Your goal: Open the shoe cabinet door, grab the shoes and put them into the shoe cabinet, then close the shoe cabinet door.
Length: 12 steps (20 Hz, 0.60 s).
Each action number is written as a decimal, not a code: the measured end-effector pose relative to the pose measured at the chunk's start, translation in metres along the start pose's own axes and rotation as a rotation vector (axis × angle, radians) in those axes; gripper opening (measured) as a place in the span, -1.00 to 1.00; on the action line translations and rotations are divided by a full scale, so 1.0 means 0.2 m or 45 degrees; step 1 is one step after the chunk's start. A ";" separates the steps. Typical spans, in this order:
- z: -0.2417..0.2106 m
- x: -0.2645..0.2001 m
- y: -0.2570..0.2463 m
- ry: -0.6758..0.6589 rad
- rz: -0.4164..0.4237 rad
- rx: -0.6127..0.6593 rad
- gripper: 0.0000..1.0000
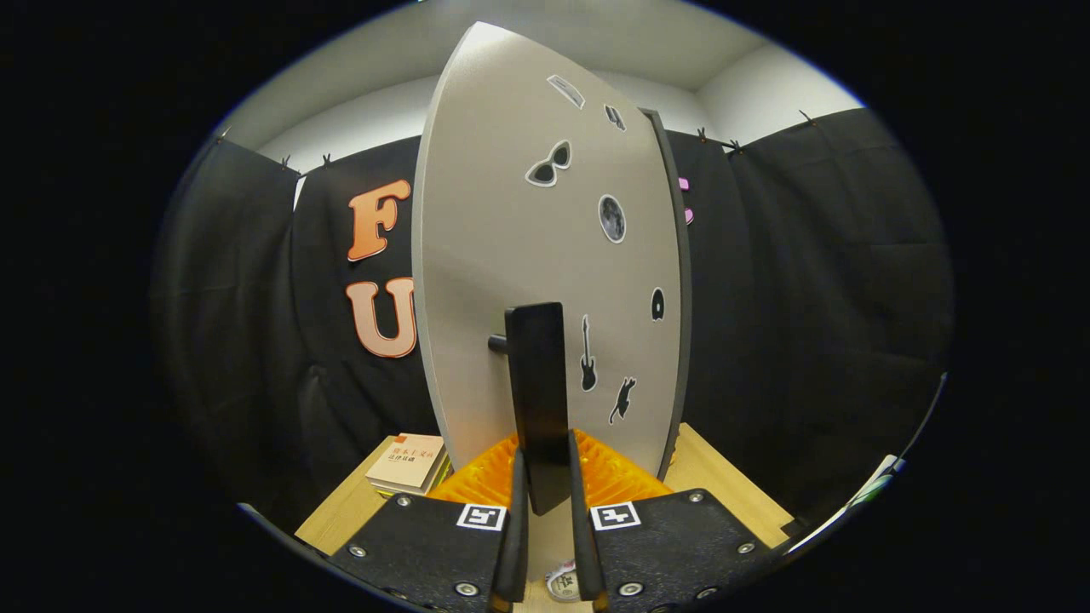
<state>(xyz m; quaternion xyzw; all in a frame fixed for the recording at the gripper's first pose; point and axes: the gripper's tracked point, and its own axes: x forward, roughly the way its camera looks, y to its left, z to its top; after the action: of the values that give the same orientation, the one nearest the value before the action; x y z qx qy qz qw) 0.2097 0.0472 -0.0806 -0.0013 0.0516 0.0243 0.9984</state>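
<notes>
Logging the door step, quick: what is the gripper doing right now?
Gripper: shut on the door handle of the cabinet door, both fingers pressing its sides.

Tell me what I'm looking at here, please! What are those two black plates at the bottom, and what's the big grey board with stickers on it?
The picture comes from a small camera that rides on a hand-held gripper, a tool a person carries. It looks forward along the tool's two fingers; the black plates with square markers are part of the tool. The jaws are closed on a flat black bar handle, one finger on each side. That handle is fixed to the grey shoe cabinet door, which has small stickers on it: sunglasses, a guitar, a cat. The door stands swung out towards the camera. Below is a light wooden table. On it, left of the door, lies a small stack of books. Something orange and ribbed sits just behind the fingers; I can't tell what it is.
</notes>
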 end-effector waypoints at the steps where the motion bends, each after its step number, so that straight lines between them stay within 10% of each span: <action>1: 0.00 -0.01 -0.02 -0.004 0.013 -0.007 -0.55; 12: -0.01 -0.14 -0.38 -0.002 0.090 0.015 -0.61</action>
<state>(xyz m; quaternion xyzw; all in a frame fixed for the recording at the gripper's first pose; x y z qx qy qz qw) 0.1859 -0.0306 -0.0792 0.0063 0.0509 0.0594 0.9969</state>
